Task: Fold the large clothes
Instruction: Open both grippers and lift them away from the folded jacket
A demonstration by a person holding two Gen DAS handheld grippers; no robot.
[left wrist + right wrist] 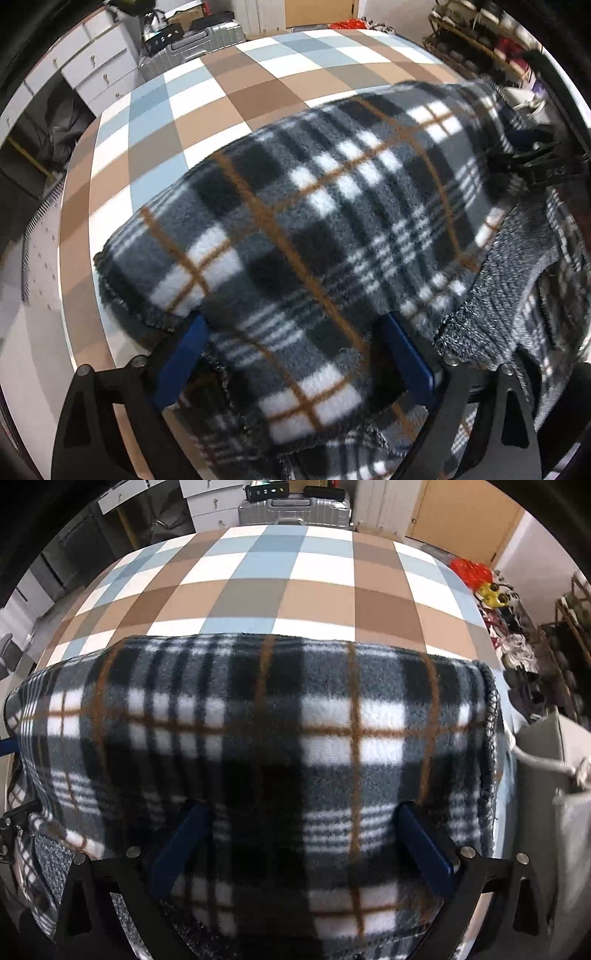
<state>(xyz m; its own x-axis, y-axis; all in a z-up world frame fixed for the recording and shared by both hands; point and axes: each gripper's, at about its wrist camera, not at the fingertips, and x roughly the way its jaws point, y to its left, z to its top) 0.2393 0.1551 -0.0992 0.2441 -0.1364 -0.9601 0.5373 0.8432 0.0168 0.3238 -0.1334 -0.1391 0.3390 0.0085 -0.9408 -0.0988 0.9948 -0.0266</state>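
A black, white and grey plaid fleece garment (303,229) with orange lines lies folded over on the checked table (236,96). A grey knit inner layer (506,273) shows at its right. My left gripper (295,354) stands wide open, blue fingers (181,362) on either side of the fleece's near edge, which drapes between them. My right gripper (299,838) is also wide open over the same garment (258,720), its fingers (424,845) straddling the cloth. The right gripper also shows in the left wrist view (535,162) at the garment's far right end.
The table cloth (280,587) is checked blue, brown and white. A silver suitcase (291,509) and white drawers (92,70) stand behind the table. A shoe rack (546,646) and a grey bag (554,760) stand to the right.
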